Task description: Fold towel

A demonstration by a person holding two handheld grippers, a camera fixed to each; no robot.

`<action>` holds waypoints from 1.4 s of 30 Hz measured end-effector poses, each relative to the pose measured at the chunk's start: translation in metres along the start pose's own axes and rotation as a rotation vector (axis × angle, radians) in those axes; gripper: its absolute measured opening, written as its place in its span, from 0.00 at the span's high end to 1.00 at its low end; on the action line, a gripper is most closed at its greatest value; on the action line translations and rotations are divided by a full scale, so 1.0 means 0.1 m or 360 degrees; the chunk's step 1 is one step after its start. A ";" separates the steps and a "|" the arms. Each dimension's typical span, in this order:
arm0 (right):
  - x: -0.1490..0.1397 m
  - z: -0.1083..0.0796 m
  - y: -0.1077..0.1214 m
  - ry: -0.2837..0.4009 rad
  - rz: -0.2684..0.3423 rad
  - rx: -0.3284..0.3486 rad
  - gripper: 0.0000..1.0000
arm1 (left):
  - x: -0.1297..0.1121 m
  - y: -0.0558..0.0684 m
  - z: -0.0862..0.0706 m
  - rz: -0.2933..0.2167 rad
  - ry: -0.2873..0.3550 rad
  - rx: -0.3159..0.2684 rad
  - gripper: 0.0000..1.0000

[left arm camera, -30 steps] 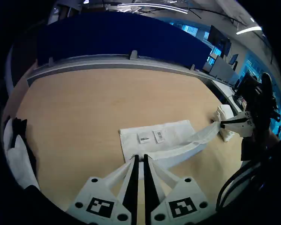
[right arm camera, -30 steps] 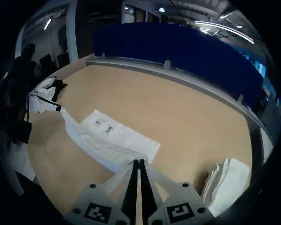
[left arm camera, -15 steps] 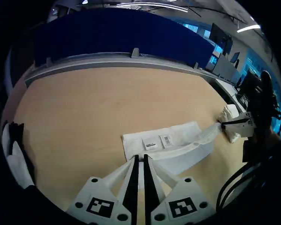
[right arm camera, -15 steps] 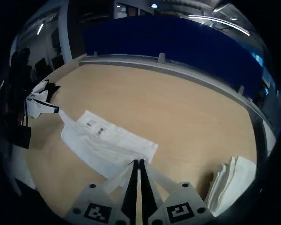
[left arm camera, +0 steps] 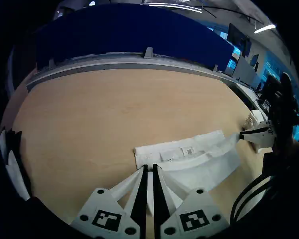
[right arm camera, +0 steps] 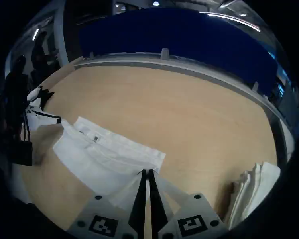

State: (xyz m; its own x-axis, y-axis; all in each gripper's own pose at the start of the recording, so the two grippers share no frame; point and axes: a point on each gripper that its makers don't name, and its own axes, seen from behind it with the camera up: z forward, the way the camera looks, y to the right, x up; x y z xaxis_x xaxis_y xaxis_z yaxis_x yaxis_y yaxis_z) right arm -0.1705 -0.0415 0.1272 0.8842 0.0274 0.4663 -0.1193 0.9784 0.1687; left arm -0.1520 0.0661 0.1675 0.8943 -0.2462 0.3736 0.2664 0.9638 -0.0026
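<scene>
A white towel [left arm camera: 197, 159] lies partly folded on the wooden table [left arm camera: 109, 107], with small labels on its lower layer. In the left gripper view my left gripper [left arm camera: 148, 169] is shut on the towel's near edge at one end. My right gripper [left arm camera: 243, 136] shows at the far right of that view, pinching the other end of the same edge. In the right gripper view my right gripper [right arm camera: 146, 174] is shut on the towel [right arm camera: 101, 155], and the left gripper [right arm camera: 54, 118] holds the far corner at the left. The held edge is raised slightly above the table.
A stack of folded white towels [right arm camera: 253, 187] sits at the table's right end, seen also as the stack [left arm camera: 256, 116] behind the right gripper. White and black cloth [left arm camera: 10, 167] lies at the left end. A blue divider [left arm camera: 129, 36] runs along the far edge.
Both grippers have moved with the held edge. The lifted layer now spreads wider over the flat layer, partly covering the labels. The towel sits lower and farther right in the left gripper view.
</scene>
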 end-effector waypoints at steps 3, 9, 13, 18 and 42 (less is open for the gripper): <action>-0.03 0.04 0.03 -0.0007 0.0036 -0.0010 0.94 | -0.01 -0.03 0.06 -0.0007 -0.0003 0.0015 0.91; -0.06 0.08 0.07 -0.0001 0.0074 -0.0030 0.90 | 0.01 -0.06 0.12 -0.0003 -0.0002 0.0043 0.89; -0.05 0.08 0.10 0.0013 0.0086 -0.0043 0.83 | 0.03 -0.10 0.13 -0.0002 0.0001 0.0072 0.88; -0.01 0.04 0.13 0.0037 0.0082 -0.0058 0.66 | 0.07 -0.13 0.12 0.0001 0.0017 0.0088 0.78; 0.05 -0.22 0.20 0.0097 0.0103 -0.0106 0.00 | 0.14 -0.18 -0.14 -0.0022 0.0039 0.0141 0.00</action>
State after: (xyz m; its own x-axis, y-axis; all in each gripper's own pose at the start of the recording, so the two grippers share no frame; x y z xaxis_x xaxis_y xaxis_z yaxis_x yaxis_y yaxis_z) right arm -0.1580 -0.0175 0.1138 0.9016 0.1015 0.4204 -0.1487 0.9856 0.0810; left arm -0.1396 0.0441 0.1596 0.8995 -0.2609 0.3504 0.2470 0.9653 0.0846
